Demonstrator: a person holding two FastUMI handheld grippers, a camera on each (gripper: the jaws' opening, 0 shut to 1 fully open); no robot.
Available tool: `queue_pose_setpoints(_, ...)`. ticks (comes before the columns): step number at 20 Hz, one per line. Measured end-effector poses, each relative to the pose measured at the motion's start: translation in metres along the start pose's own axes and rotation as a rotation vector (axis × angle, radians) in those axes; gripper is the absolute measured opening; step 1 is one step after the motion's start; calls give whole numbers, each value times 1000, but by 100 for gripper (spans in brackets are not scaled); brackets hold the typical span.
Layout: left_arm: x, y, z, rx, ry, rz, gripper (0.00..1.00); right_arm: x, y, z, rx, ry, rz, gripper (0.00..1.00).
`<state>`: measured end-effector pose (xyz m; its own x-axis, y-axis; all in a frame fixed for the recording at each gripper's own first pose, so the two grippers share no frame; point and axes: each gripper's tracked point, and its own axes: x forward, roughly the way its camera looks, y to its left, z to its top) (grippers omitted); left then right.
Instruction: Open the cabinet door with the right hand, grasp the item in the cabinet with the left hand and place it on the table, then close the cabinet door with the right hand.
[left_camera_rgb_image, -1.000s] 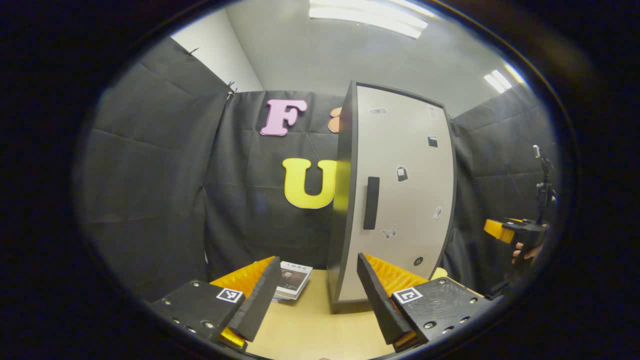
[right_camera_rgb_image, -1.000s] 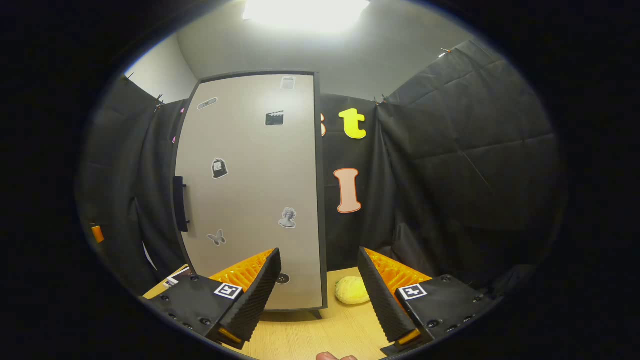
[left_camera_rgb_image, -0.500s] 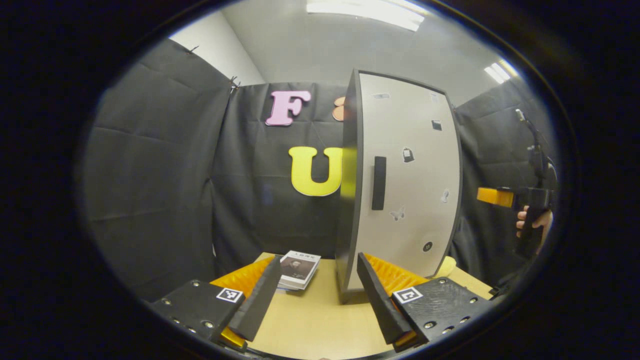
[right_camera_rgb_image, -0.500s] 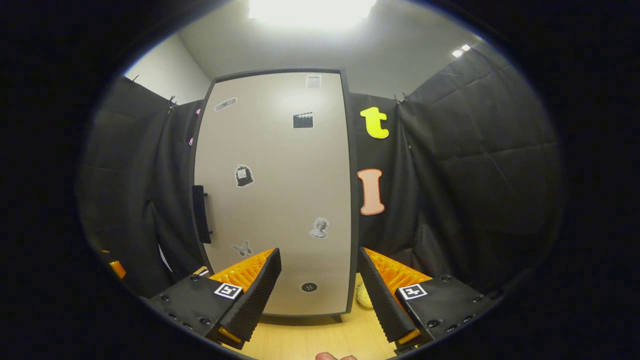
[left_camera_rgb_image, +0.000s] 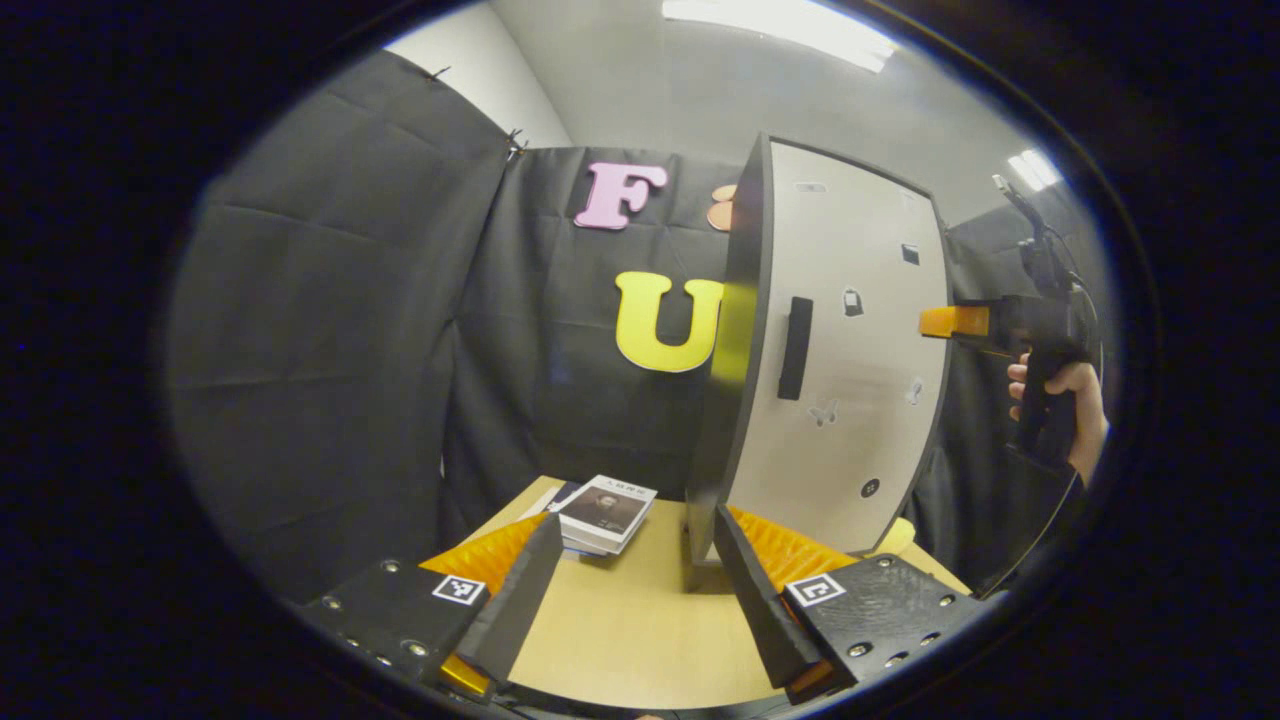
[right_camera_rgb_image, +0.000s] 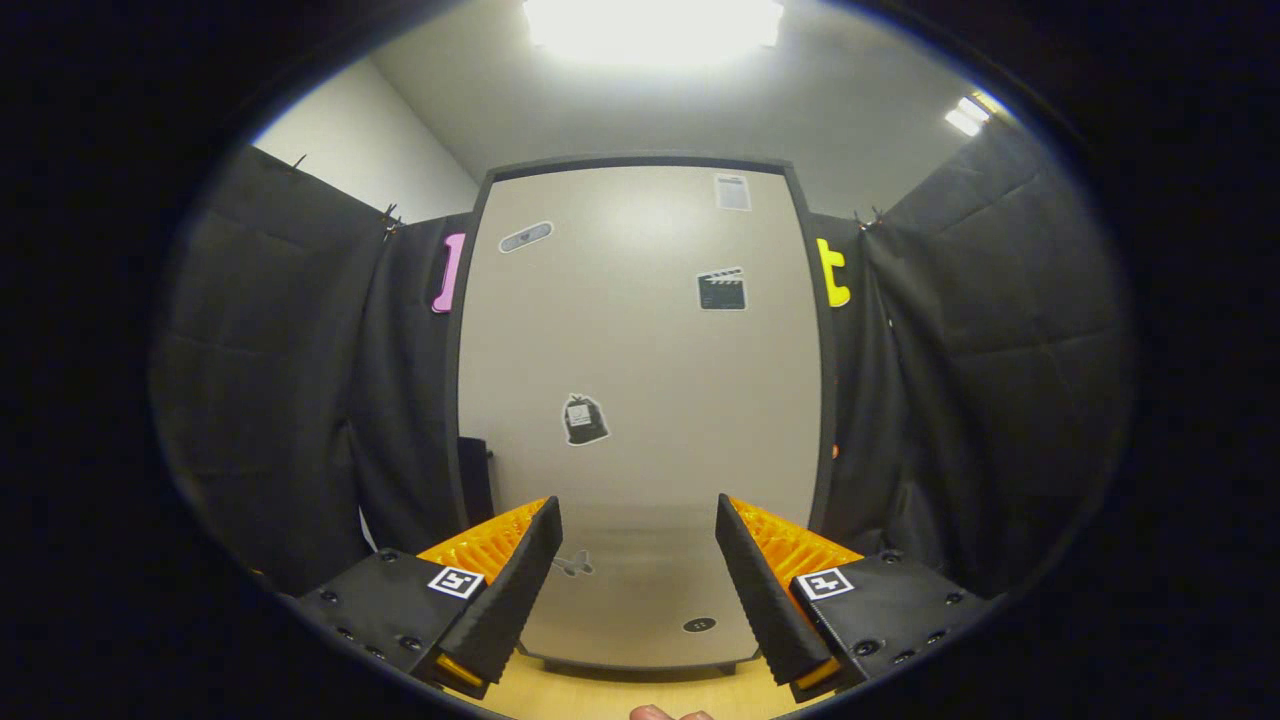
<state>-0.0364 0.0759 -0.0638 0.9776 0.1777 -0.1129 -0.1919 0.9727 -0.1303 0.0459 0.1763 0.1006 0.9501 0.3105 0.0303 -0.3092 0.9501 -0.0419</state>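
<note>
One closed cabinet door (right_camera_rgb_image: 640, 400), one handle (left_camera_rgb_image: 795, 347). Two books (left_camera_rgb_image: 605, 512) stacked at table (left_camera_rgb_image: 620, 640) far edge. Left gripper (left_camera_rgb_image: 635, 590) and right gripper (right_camera_rgb_image: 638, 585) both released, empty.

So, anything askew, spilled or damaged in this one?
Nothing stands out. The cabinet stands upright on the table, door shut, stickers flat; a stack of books sits tidy beside it.

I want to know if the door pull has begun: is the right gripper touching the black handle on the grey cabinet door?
Apart. In the left gripper view, bare grey cabinet door separates the right gripper from the black handle.
</note>
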Motion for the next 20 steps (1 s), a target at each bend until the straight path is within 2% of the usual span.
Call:
queue_pose_setpoints(3,-4,21,-14,-26,18,47,93,16,28,-1,59,7,46,97)
queue_pose_setpoints(5,-7,32,-23,-84,34,66,90,31,47,-3,67,17,70,98)
queue_pose_setpoints(7,-10,46,-33,-145,53,89,91,43,61,-4,52,17,80,97)
queue_pose_setpoints(9,-11,64,-42,-189,73,123,96,56,76,-5,28,17,93,97)
queue_pose_setpoints(10,-11,72,-44,-208,78,138,96,61,82,-6,15,15,96,98)
queue_pose_setpoints(11,-11,80,-45,-227,80,149,91,67,89,-8,2,16,102,98)
queue_pose_setpoints(12,-11,88,-45,-241,76,160,93,73,96,-11,-9,21,106,97)
queue_pose_setpoints(15,-6,109,-42,-234,62,199,91,87,111,-23,-28,42,109,98)
queue_pose_setpoints(20,3,128,-37,-148,58,228,91,111,123,-41,-27,90,80,97)
